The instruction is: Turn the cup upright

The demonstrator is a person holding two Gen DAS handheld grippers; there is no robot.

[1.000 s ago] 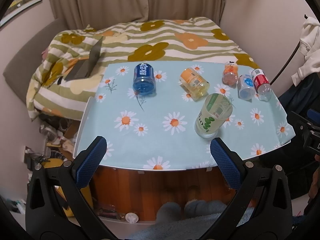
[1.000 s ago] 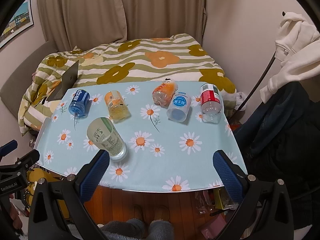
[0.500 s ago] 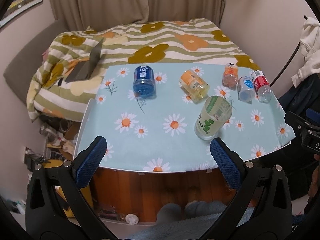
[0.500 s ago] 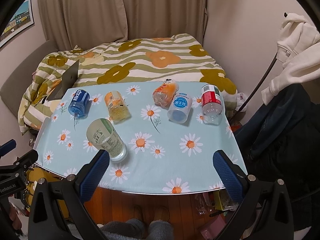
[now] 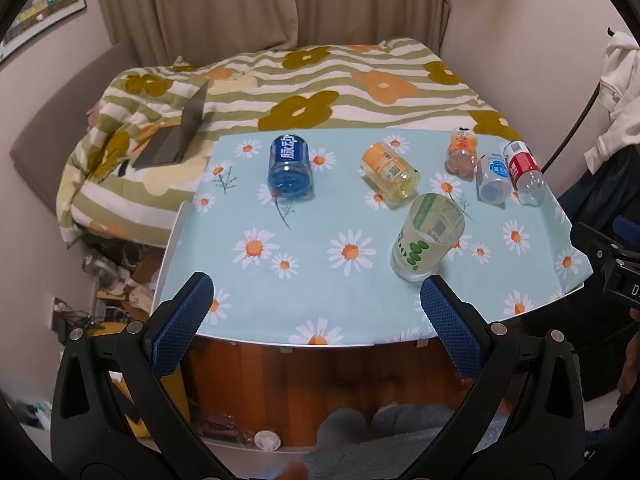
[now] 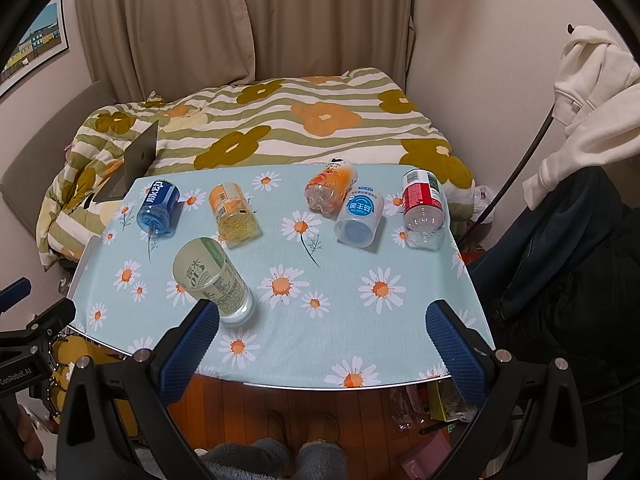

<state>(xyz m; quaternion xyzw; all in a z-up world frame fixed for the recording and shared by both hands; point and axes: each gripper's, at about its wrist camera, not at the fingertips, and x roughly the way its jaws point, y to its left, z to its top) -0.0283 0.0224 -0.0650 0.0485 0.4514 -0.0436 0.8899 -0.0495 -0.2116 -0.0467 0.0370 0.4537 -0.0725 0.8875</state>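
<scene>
A pale green cup (image 5: pixel 426 238) stands upright near the table's front edge; it also shows in the right wrist view (image 6: pixel 212 278). A blue cup (image 5: pixel 290 168), a yellow-orange cup (image 5: pixel 390 174), an orange cup (image 5: pixel 462 152), a white-blue cup (image 5: pixel 494 178) and a red-labelled clear cup (image 5: pixel 524 172) lie on their sides further back. My left gripper (image 5: pixel 316 322) is open and empty before the table's front edge. My right gripper (image 6: pixel 322 344) is open and empty over the front edge.
The table (image 6: pixel 360 320) has a light blue daisy cloth. Behind it is a bed with a striped flower quilt (image 6: pixel 280 120) and a laptop (image 6: pixel 138 160). Clothes (image 6: pixel 592 120) hang at the right. The wooden floor and my slippered feet show below.
Both grippers have drawn back slightly from the table and stay open. The cups have not moved.
</scene>
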